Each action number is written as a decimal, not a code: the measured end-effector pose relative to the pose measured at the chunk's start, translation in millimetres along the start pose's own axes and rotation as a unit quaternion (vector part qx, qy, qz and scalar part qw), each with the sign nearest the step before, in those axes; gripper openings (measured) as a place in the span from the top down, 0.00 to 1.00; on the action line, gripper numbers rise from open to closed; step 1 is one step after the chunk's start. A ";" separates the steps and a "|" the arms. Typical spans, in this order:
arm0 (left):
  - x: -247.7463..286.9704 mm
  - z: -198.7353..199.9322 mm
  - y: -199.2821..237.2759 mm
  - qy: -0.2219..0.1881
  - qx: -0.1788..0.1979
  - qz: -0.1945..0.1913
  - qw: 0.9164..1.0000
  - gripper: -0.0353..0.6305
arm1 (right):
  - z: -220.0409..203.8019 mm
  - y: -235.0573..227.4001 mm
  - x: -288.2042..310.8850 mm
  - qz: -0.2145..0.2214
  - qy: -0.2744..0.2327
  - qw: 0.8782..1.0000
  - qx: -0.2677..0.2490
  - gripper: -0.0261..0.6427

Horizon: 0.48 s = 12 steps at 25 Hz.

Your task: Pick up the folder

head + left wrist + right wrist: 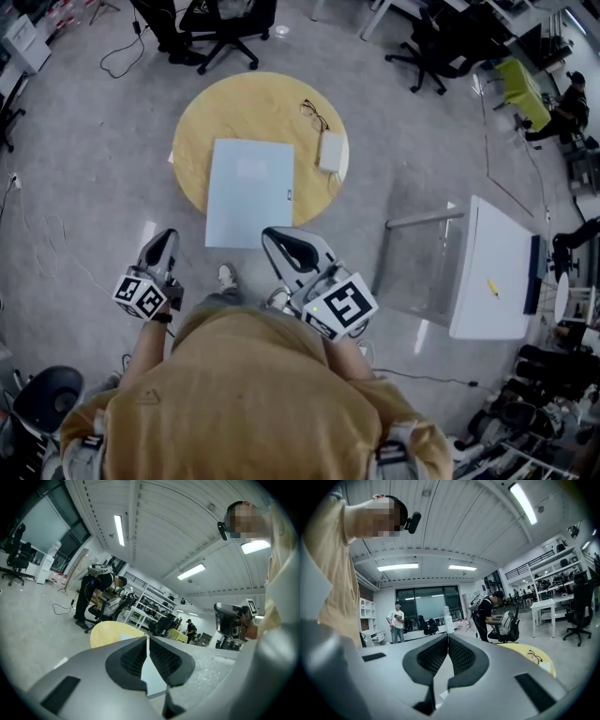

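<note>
A pale blue folder (248,192) lies flat on a round wooden table (234,103), with its near edge hanging over the table's rim. Both grippers hang short of the table, above the floor, pointing toward it. The left gripper (167,236) is left of the folder's near corner; its jaws meet at the tips with nothing between them (147,638). Just below the folder's near right corner, the right gripper (271,233) also has its jaws closed tip to tip and empty (448,636). The table's yellow top (110,632) shows ahead in the left gripper view.
A pair of glasses (315,114) and a small white box (331,151) lie on the table's right side. A white desk (497,272) stands to the right, with office chairs (225,33) and floor cables beyond the table. People stand in the background.
</note>
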<state>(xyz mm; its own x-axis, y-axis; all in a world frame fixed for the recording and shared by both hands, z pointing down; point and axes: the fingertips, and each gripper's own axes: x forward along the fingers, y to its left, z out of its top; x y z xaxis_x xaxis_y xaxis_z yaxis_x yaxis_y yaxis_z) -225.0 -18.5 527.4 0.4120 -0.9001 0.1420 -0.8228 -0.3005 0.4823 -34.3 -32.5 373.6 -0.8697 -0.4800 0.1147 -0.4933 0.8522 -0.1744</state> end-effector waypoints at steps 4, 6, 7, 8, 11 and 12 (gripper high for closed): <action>2.8 -4.1 27.1 0.026 -0.019 -0.026 0.999 0.94 | 1.4 5.1 30.5 -0.024 0.007 1.000 0.002 0.96; 5.1 -7.4 38.8 0.042 -0.028 -0.041 0.998 0.94 | 3.2 7.7 41.2 -0.039 0.011 0.999 0.003 0.96; 8.7 -10.4 43.6 0.050 -0.032 -0.048 0.997 0.94 | 3.2 7.4 44.4 -0.047 0.012 0.999 0.003 0.96; 13.7 -14.8 47.5 0.057 -0.038 -0.055 0.996 0.94 | 1.8 6.2 46.0 -0.054 0.015 0.998 0.003 0.96; 30.9 -34.2 53.9 0.077 -0.057 -0.074 0.993 0.92 | -7.6 -2.4 43.7 -0.076 0.022 0.997 0.004 0.96; 35.8 -40.4 54.2 0.084 -0.064 -0.078 0.991 0.91 | -9.4 -5.6 41.6 -0.082 0.023 0.996 0.006 0.96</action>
<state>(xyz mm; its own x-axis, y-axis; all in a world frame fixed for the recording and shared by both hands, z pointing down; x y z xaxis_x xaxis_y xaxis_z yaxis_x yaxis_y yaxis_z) -239.0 -54.3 593.5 0.5987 -0.7772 0.1938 -0.6918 -0.3797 0.6143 -67.6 -55.3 388.6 -0.7762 -0.6018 0.1880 -0.6289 0.7605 -0.1616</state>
